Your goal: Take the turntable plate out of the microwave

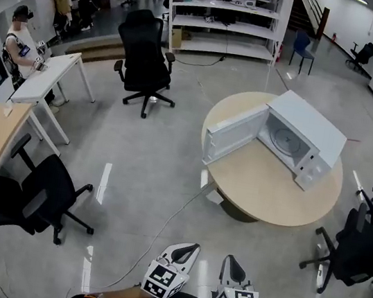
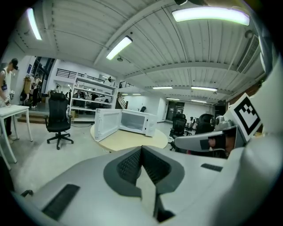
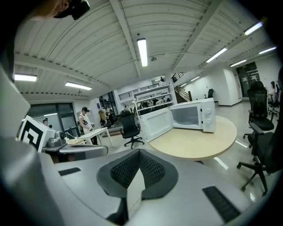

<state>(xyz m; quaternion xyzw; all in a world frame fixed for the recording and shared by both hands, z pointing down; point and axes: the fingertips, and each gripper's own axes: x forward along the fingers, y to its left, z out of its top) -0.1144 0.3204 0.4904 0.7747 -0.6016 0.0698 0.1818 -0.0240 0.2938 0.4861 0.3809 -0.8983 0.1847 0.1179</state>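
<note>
A white microwave (image 1: 302,136) stands on a round wooden table (image 1: 264,192) with its door (image 1: 234,133) swung open to the left. The round glass turntable plate (image 1: 287,141) lies inside its cavity. Both grippers hang low at the bottom of the head view, far from the table. My left gripper (image 1: 189,249) is shut with nothing in it. My right gripper (image 1: 231,262) is shut and empty too. The microwave (image 2: 131,122) shows small and distant in the left gripper view, and the microwave (image 3: 185,117) appears ahead in the right gripper view.
Black office chairs stand around: one (image 1: 144,61) behind the table's left, one (image 1: 46,193) near the left desk, others (image 1: 360,249) at the right. A cable (image 1: 160,225) runs over the floor toward the table. Desks (image 1: 42,83) and a person (image 1: 21,41) are far left; shelves (image 1: 221,17) at the back.
</note>
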